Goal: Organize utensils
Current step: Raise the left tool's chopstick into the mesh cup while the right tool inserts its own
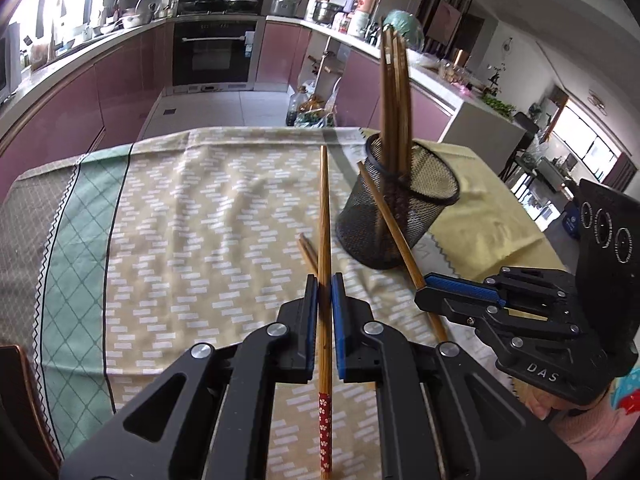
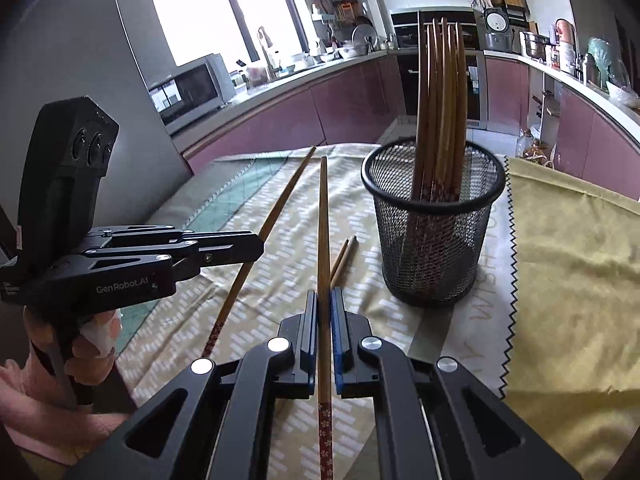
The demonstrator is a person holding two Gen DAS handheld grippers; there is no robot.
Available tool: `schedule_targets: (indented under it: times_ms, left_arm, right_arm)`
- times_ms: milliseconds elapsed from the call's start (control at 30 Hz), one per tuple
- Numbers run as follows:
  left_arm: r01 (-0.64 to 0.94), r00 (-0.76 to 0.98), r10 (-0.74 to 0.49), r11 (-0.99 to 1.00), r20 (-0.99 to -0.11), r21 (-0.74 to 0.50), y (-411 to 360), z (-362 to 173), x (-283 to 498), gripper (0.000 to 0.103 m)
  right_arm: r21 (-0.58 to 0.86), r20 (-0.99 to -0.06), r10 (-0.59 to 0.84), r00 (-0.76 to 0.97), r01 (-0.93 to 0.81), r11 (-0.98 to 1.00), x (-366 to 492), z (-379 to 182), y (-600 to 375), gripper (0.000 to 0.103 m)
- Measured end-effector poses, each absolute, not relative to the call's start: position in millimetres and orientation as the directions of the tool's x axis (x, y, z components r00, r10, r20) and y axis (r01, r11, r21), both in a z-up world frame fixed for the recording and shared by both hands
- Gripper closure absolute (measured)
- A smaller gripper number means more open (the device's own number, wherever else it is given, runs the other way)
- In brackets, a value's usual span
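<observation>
My left gripper is shut on a wooden chopstick whose red flowered end sticks out behind the jaws. My right gripper is shut on a second such chopstick. Both are held above the table, pointing away. A black mesh holder stands upright to the right with several chopsticks in it. In the left wrist view the right gripper and its chopstick cross in front of the holder. The left gripper shows at the left of the right wrist view. Two loose chopsticks lie on the cloth.
A patterned tablecloth covers the table, with a yellow cloth under and right of the holder. The table's far edge drops to a kitchen floor with pink cabinets. A chair back shows at the near left. A hand grips each tool.
</observation>
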State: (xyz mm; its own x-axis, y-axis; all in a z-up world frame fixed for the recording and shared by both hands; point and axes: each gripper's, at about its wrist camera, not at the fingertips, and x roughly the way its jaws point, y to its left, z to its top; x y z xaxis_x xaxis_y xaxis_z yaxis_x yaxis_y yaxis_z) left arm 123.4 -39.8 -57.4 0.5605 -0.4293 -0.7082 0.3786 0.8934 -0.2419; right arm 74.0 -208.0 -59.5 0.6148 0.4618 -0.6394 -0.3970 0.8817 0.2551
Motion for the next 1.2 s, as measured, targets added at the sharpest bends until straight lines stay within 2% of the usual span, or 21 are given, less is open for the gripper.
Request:
schedule_targets:
  times_ms: [533, 1200]
  left_arm:
    - [0.478, 0.596, -0.545, 0.831, -0.59, -0.285, -42.4, 10.5, 93.0, 0.095]
    - [0.529, 0.66, -0.587, 0.806, -0.469, -0.264, -58.4, 80.6, 110.1, 0.096]
  right_arm:
    - [0.274, -0.525, 0.49, 0.696, -0.407, 0.871, 64.3, -16.9, -229.2, 0.097]
    - [0.205, -0.412, 0.465, 0.784, -0.417, 0.885, 81.0, 42.2, -247.6, 0.097]
